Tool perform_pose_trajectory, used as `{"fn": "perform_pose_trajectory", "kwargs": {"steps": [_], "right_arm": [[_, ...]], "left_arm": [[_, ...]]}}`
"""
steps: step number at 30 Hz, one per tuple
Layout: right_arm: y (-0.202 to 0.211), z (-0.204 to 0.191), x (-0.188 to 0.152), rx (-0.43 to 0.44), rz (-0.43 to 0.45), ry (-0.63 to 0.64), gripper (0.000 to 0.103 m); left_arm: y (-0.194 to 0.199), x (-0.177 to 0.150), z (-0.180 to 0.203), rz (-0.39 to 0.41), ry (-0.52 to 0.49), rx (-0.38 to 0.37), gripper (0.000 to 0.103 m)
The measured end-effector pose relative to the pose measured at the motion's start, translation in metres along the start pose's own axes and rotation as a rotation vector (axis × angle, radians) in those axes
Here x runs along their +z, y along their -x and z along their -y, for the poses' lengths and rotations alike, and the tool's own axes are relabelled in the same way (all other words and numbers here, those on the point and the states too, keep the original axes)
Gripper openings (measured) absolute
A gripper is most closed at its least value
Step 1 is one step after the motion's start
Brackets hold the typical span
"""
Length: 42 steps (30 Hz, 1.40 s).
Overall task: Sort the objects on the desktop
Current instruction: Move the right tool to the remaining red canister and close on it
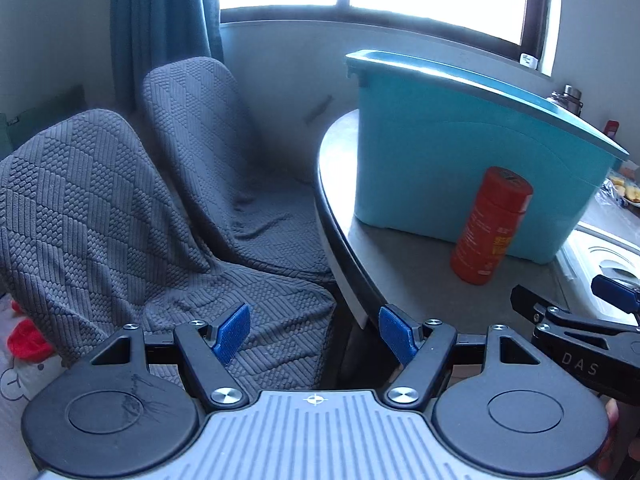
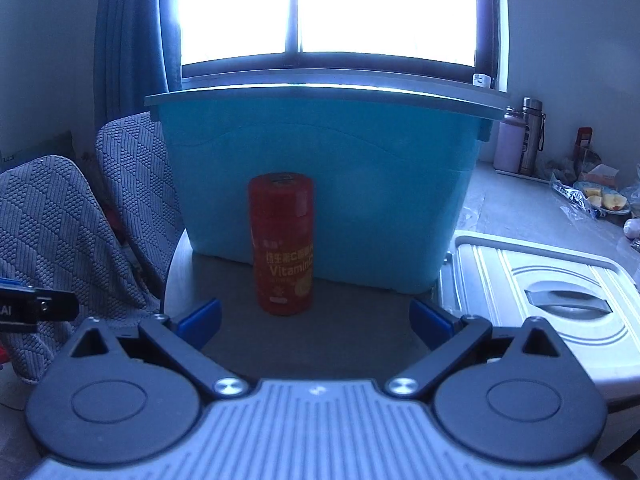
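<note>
Straight ahead of the wide-open, empty right gripper (image 2: 316, 322), the upright red vitamin bottle (image 2: 283, 248) looks rigid, light, smooth-sided, best pinched mid-body; the left gripper (image 1: 314, 334) hangs half-open, empty.

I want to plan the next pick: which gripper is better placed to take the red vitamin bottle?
Right. The right gripper is open and faces the red vitamin bottle directly; the left gripper points past the table edge toward the chairs.
</note>
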State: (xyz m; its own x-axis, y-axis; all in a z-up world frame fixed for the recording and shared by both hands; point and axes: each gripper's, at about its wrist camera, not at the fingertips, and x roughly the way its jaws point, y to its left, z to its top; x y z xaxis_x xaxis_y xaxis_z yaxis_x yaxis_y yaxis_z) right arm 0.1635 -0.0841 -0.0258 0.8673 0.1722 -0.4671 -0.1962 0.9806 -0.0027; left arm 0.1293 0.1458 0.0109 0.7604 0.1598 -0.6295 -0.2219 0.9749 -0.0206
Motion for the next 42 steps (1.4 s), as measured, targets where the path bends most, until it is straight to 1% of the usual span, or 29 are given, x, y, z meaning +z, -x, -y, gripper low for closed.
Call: {"fn": "perform_pose_trajectory", "kwargs": {"steps": [17,27,30,32,33,34,42], "right_arm": [[-0.042,-0.01,0.015,0.035,-0.012,0.015,0.101],[-0.067,-0.015,0.027,0.044,-0.012,0.022,0.101],[-0.075,-0.02,0.03,0.031,-0.003,0.042,0.1],[-0.077,-0.022,0.03,0.01,-0.004,0.034,0.097],[-0.077,-0.023,0.03,0.002,-0.007,0.028,0.083],[-0.076,-0.023,0.029,0.004,-0.015,0.022,0.049],[-0.06,-0.021,0.022,0.008,-0.04,-0.002,0.049]], "left_arm": [[-0.025,0.017,-0.015,-0.016,0.033,0.059,0.074],[-0.037,0.026,-0.022,-0.026,0.063,0.09,0.074],[-0.038,0.026,-0.025,-0.026,0.069,0.102,0.074],[-0.036,0.026,-0.026,-0.02,0.071,0.106,0.074],[-0.035,0.026,-0.027,-0.019,0.07,0.109,0.074],[-0.034,0.026,-0.028,-0.02,0.07,0.112,0.074],[-0.017,0.017,-0.027,-0.016,0.055,0.102,0.074]]}}
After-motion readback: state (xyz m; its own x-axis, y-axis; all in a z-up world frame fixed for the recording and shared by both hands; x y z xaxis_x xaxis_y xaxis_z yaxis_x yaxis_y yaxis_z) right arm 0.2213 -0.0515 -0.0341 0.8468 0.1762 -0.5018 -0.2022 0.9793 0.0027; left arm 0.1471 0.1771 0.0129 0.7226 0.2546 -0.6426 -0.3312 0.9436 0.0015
